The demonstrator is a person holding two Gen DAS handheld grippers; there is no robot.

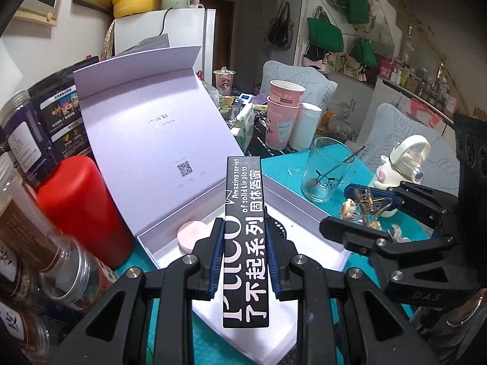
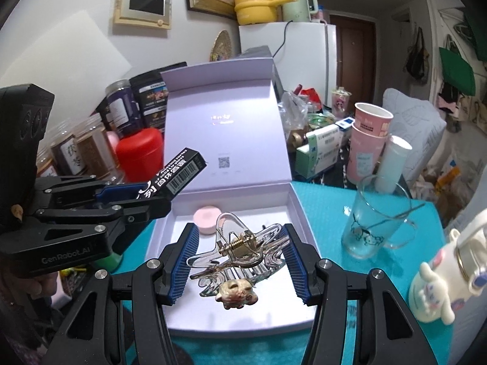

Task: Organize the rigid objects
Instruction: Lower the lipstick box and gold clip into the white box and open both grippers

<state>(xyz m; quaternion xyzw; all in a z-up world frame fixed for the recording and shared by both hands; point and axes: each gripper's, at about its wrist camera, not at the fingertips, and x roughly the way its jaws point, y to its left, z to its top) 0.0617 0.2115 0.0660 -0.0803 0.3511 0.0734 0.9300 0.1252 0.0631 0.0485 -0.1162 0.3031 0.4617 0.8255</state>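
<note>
The left tool (image 1: 243, 240) clamps a black lip gloss box (image 1: 243, 237) above the open white gift box (image 2: 301, 213), where a pink disc (image 2: 207, 216) lies (far left corner). The right tool (image 2: 240, 255) grips a clear hair claw (image 2: 234, 249) over the same box, on the teal tabletop (image 2: 328, 200).

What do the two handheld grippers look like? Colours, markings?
Both the left gripper and the right gripper are matte black linkage frames with silver pivot bolts and ribbed blue pads on the jaws. The left body reads "GenRobot.AI"; the right shows "DAS". No cables visible.
</note>
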